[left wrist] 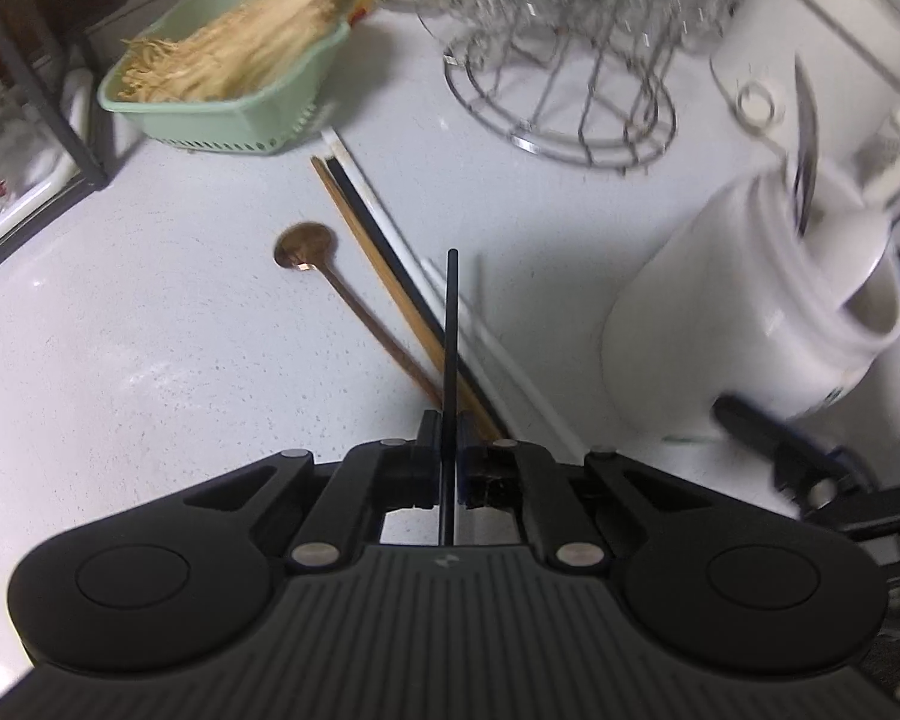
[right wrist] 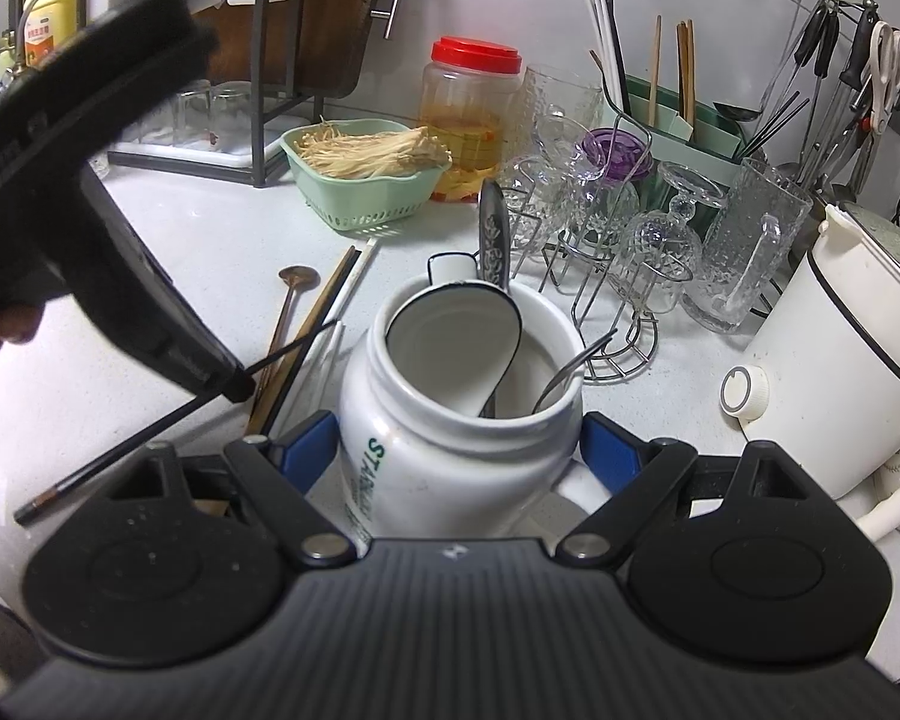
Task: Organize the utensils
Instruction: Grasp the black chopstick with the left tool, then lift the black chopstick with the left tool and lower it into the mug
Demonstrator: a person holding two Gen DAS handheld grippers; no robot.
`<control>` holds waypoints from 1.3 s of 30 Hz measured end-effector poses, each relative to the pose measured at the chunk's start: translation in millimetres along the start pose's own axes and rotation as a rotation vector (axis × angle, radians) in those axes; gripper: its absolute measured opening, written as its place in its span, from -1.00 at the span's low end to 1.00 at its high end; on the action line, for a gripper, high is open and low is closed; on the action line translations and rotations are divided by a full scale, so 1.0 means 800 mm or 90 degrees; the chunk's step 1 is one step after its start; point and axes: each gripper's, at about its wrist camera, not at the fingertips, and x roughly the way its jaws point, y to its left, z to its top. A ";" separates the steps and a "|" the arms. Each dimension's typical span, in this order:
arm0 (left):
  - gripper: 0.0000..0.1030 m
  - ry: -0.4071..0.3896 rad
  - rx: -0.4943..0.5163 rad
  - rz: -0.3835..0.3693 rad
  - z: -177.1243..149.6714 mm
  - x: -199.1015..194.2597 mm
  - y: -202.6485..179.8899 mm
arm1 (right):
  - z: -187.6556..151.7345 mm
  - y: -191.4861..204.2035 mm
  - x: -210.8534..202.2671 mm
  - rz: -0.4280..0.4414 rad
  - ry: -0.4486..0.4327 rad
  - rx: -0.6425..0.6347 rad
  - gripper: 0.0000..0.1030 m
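My left hand-held gripper [left wrist: 448, 450] is clamped on a single black chopstick [left wrist: 451, 324], lifted above the tabletop [left wrist: 150, 330]. The other chopsticks [left wrist: 378, 240] and a brown spoon [left wrist: 303, 249] lie beneath it. My right hand-held gripper [right wrist: 457, 450] has its blue pads [right wrist: 309, 441] pressed on both sides of the white jar [right wrist: 450, 438], which stands just right of those chopsticks and holds a white scoop [right wrist: 450, 336], a fork [right wrist: 576, 360] and a patterned metal handle [right wrist: 493, 234].
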 end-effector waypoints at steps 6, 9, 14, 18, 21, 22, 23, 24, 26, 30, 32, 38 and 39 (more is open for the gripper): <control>-0.89 -0.058 -0.040 -0.017 0.006 -0.040 0.000 | 0.000 0.000 0.001 0.002 -0.002 -0.005 0.75; -0.89 -0.094 -0.058 -0.028 0.008 -0.062 -0.002 | 0.000 -0.001 0.001 0.005 -0.003 -0.007 0.75; -0.89 -0.140 -0.089 -0.041 0.003 -0.093 -0.004 | 0.000 -0.001 0.002 0.005 -0.006 -0.009 0.75; -0.90 -0.172 -0.109 -0.044 -0.005 -0.116 -0.009 | 0.001 -0.001 0.003 0.005 -0.011 -0.007 0.75; -0.90 -0.190 -0.124 -0.048 -0.012 -0.131 -0.011 | 0.001 -0.001 0.004 0.004 -0.013 -0.005 0.75; -0.90 -0.197 -0.129 -0.049 -0.015 -0.136 -0.012 | 0.001 -0.001 0.004 0.003 -0.014 -0.005 0.75; -0.90 -0.203 -0.132 -0.048 -0.017 -0.141 -0.013 | 0.000 0.000 0.005 0.002 -0.015 -0.005 0.75; -0.90 -0.209 -0.135 -0.047 -0.019 -0.146 -0.014 | 0.000 0.000 0.005 0.002 -0.016 -0.005 0.75; -0.90 -0.221 -0.141 -0.051 -0.022 -0.156 -0.015 | 0.000 0.000 0.005 0.001 -0.017 -0.005 0.75; -0.90 -0.243 -0.147 -0.054 -0.024 -0.176 -0.021 | 0.000 0.000 0.005 0.000 -0.019 -0.005 0.75; -0.90 -0.254 -0.150 -0.057 -0.024 -0.188 -0.023 | -0.001 0.001 0.004 -0.002 -0.020 -0.005 0.74; -0.90 -0.292 -0.133 -0.067 -0.010 -0.224 -0.034 | 0.000 0.001 0.005 -0.003 -0.019 -0.001 0.74; -0.90 -0.300 -0.129 -0.069 -0.007 -0.230 -0.036 | 0.000 0.001 0.005 -0.002 -0.018 -0.001 0.75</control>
